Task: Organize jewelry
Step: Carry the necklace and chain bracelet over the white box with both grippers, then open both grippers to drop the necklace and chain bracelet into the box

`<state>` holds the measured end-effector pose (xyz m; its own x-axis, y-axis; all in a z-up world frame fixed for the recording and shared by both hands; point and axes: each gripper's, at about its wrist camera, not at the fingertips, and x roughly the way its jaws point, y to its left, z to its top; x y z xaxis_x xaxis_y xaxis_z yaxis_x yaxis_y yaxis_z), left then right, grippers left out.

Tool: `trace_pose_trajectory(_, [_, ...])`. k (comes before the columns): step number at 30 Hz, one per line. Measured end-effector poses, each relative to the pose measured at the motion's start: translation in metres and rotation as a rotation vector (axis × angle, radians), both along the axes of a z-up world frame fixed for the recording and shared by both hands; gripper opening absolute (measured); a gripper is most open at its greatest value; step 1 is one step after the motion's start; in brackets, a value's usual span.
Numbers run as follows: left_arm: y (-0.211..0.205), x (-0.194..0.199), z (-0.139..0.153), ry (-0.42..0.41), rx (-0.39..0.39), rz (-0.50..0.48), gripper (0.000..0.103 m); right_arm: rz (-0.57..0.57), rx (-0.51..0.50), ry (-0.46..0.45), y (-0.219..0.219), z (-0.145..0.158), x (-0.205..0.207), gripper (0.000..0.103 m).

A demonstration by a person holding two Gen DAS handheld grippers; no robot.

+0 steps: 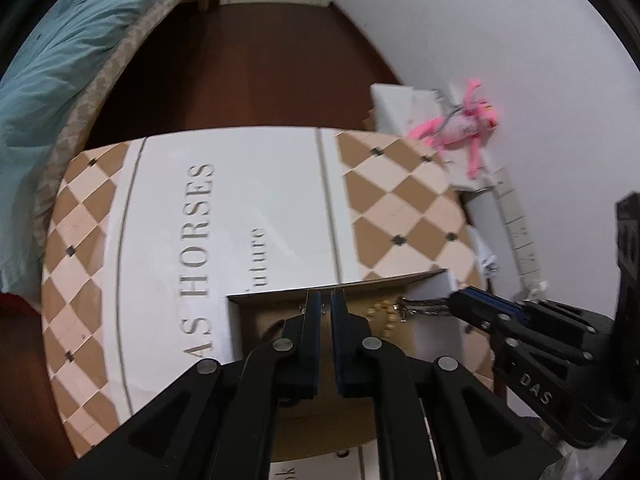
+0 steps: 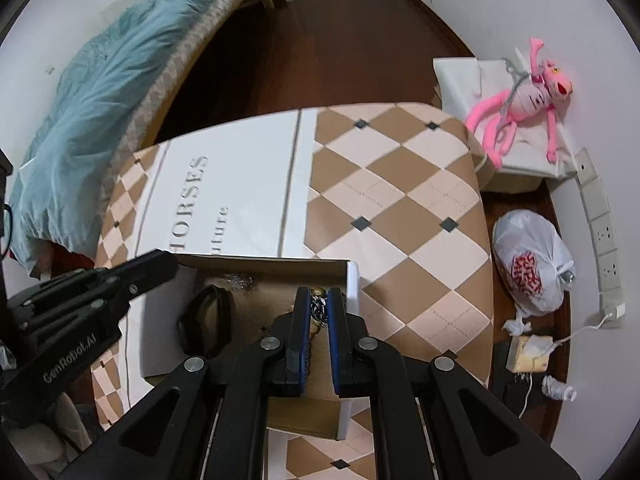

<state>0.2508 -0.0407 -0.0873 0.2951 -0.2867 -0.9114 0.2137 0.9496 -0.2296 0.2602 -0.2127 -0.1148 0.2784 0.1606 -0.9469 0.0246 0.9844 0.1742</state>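
Observation:
An open cardboard box with white outer walls sits on a checkered table and holds jewelry. My right gripper is shut on a black-and-white braided bracelet just above the box's right side; in the left wrist view it comes in from the right with the braid in its tips. A gold chain lies beneath it. A black band and small silver pieces lie in the box's left part. My left gripper hovers over the box, nearly shut, with a thin silver piece between its fingers.
The table top has a white printed panel with the word HORSES. A bed with a teal blanket stands to the left. A pink plush toy lies on a white box at the right. A white plastic bag sits on the floor.

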Motion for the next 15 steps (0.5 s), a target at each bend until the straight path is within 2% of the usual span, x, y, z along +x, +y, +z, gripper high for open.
trace_pose_trajectory(3, [0.006,-0.001,0.003,-0.017,0.029,0.037,0.006,0.004,0.007,0.027,-0.002,-0.003,-0.001,0.009])
trace_pose_trajectory(5, [0.010,-0.002,0.005,-0.033,0.059,0.048,0.008,0.013,0.002,0.033,0.000,-0.001,-0.004,0.013])
trace_pose_trajectory(7, [0.014,-0.006,0.007,-0.050,0.092,0.063,0.013,0.019,-0.006,0.031,0.000,0.001,-0.010,0.028])
trace_pose_trajectory(8, [0.016,-0.005,0.006,-0.049,0.096,0.068,0.017,0.024,-0.018,0.031,0.001,0.002,-0.012,0.032])
trace_pose_trajectory(9, [0.020,-0.009,0.006,-0.051,0.100,0.077,0.031,0.028,-0.026,0.030,0.003,0.003,-0.015,0.038])
trace_pose_trajectory(10, [0.023,-0.012,0.006,-0.061,0.106,0.090,0.051,0.029,-0.040,0.025,0.003,0.004,-0.019,0.043])
trace_pose_trajectory(12, [0.028,-0.018,0.006,-0.084,0.125,0.109,0.078,0.033,-0.079,0.015,0.005,0.004,-0.027,0.052])
trace_pose_trajectory(15, [0.031,-0.031,0.002,-0.108,0.158,0.120,0.081,0.027,-0.127,0.007,0.006,-0.001,-0.038,0.070])
